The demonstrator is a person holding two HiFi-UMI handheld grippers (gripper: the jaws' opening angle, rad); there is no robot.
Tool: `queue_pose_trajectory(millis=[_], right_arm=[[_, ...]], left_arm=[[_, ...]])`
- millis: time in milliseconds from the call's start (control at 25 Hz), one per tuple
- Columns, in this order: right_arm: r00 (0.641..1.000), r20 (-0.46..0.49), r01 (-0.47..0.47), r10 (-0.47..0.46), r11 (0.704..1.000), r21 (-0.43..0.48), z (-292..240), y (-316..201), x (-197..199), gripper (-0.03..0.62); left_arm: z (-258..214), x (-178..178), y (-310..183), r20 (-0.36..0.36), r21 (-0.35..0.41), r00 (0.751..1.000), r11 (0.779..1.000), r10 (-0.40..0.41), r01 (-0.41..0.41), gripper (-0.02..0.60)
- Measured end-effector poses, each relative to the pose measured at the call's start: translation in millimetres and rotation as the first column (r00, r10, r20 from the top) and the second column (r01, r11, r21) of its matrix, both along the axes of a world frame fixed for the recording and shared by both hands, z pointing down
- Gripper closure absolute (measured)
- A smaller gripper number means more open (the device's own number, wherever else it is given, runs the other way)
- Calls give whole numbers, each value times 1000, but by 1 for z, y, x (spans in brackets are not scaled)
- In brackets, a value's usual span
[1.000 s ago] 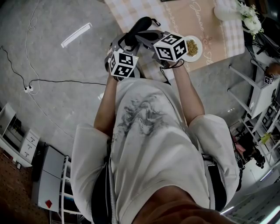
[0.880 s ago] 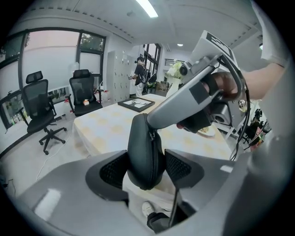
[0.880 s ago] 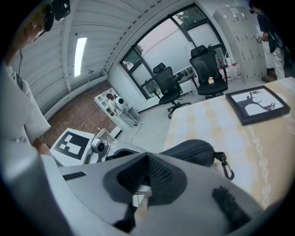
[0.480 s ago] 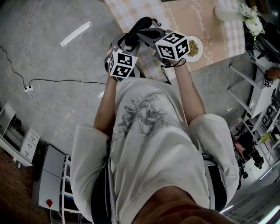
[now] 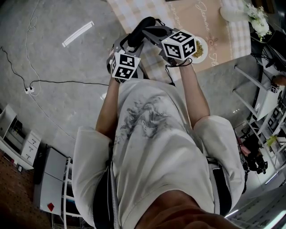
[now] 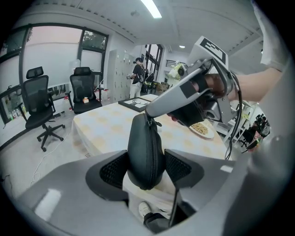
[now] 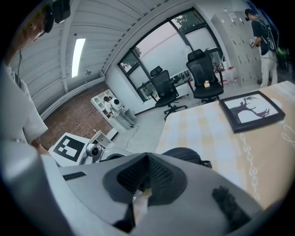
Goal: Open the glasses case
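The black zipped glasses case (image 6: 145, 147) stands upright between the pads of my left gripper (image 6: 146, 168), which is shut on its lower part. In the head view the case (image 5: 140, 27) is held in the air at the table's near edge, in front of the person's chest. My right gripper (image 6: 150, 110) comes in from the right with its jaws shut, its tip against the top of the case by the zip. In the right gripper view the jaws (image 7: 146, 159) meet and the case (image 7: 182, 154) shows just beyond them. Whether they pinch the zip pull is hidden.
The table (image 5: 134, 9) wears a checked cloth and carries a plate of food (image 5: 199, 48), flowers (image 5: 254, 18) and a framed picture (image 7: 251, 110). Office chairs (image 6: 39, 106) stand on the floor at left. A cable (image 5: 44, 82) crosses the floor. Shelves (image 5: 263, 98) stand at right.
In the head view my right gripper's marker cube has crept slightly up and to the right. The left gripper and the case have stayed put.
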State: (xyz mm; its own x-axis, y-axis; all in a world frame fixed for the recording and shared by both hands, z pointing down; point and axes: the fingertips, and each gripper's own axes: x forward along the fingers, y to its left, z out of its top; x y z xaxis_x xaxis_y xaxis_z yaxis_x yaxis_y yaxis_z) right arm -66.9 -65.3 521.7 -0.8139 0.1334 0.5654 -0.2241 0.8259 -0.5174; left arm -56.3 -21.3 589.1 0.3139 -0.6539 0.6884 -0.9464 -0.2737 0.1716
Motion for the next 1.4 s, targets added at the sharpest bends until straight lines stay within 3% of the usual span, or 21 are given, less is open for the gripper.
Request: queue_pose_trajectory(millis=[1400], right_arm=[[993, 0, -115, 115, 993, 28, 2, -45, 13, 577]], left_arm=[[-1, 0, 0, -5, -4, 1000, 1000, -3, 3, 318]])
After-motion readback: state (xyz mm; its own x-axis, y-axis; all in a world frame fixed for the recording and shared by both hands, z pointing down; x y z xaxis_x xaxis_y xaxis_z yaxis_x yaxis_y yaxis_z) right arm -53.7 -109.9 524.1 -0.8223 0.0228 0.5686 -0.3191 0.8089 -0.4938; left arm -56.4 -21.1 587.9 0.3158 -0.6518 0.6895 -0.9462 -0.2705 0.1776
